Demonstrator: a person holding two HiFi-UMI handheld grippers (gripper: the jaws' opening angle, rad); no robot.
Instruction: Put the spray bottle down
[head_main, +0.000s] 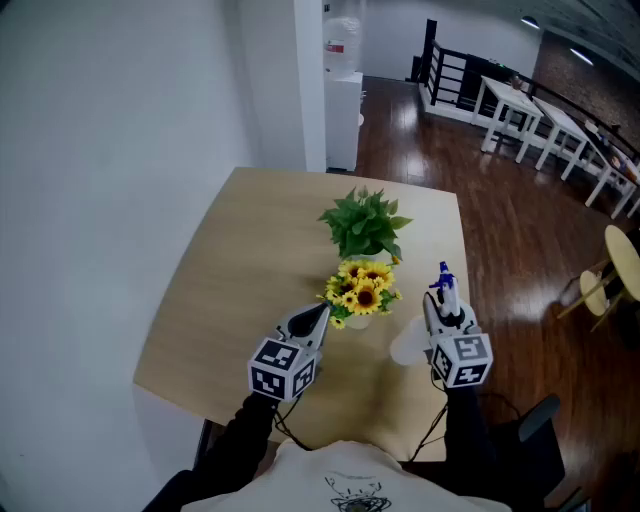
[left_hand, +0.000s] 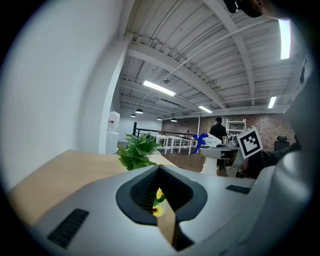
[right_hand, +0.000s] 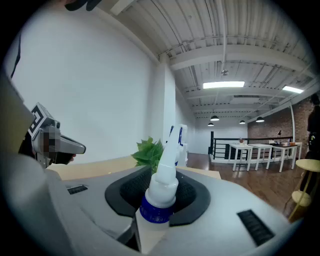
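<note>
Gripping the spray bottle (right_hand: 162, 185) by its neck, the right gripper (head_main: 440, 305) holds it upright above the desk (head_main: 220, 290) near its right edge; the left gripper (head_main: 318, 318), jaws nearly together and empty, sits farther off.

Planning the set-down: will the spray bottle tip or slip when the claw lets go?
Tall and narrow, the spray bottle may tip if released tilted; it leans slightly now. The right claw grips its smooth plastic neck, so it could slip. Looks rigid, probably light.
</note>
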